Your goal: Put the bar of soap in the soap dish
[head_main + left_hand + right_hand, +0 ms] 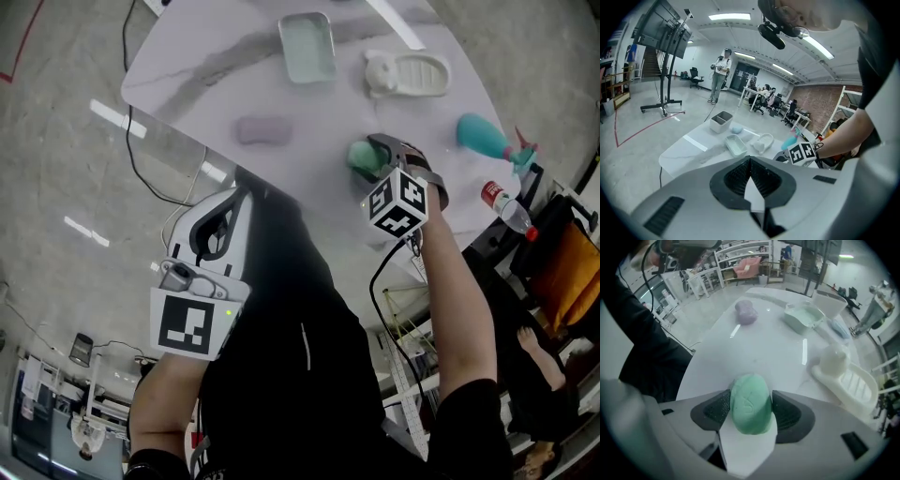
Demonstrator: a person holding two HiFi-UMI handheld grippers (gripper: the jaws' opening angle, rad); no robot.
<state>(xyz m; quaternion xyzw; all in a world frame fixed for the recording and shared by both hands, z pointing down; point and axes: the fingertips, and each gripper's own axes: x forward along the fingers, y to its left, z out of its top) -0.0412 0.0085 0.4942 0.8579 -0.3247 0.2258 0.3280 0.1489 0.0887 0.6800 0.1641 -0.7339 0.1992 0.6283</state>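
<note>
Right gripper [751, 401]: we saw it pointing down onto the white marble table [187, 84], close to the near edge, with its marker cube [397, 202] facing up to us.
Right fingers: they were spread wide. One ribbed pad [717, 409] stood at each side of the green soap bar [750, 423], just beside it, and we did not see the pads squeeze it.
Green soap bar: it was between the right jaws, low over the table by the near edge. It was well apart from the soap dish and not in any dish.
Soap dish [424, 75]: it was white with ridges and a small animal figure [380, 71] at one end. It was empty and lay toward the far right part of the table, beyond the right gripper.
Light green dish [307, 49]: it was rectangular and empty, at the far edge and left of the white dish.
Purple soap bar [261, 130]: it lay flat near the left edge of the table, well apart from both dishes and from the green bar.
Teal spray bottle [483, 134]: it lay on its side near the right edge.
Left gripper [750, 163]: it was held off the table, in front of the near edge and close to the person's body, and it pointed a little downward.
Left fingers: they were pressed together, the dark pads met in one line, and we saw nothing between them.
Right forearm [459, 300]: it was bare and reached from the black sleeve up to the right gripper.
</note>
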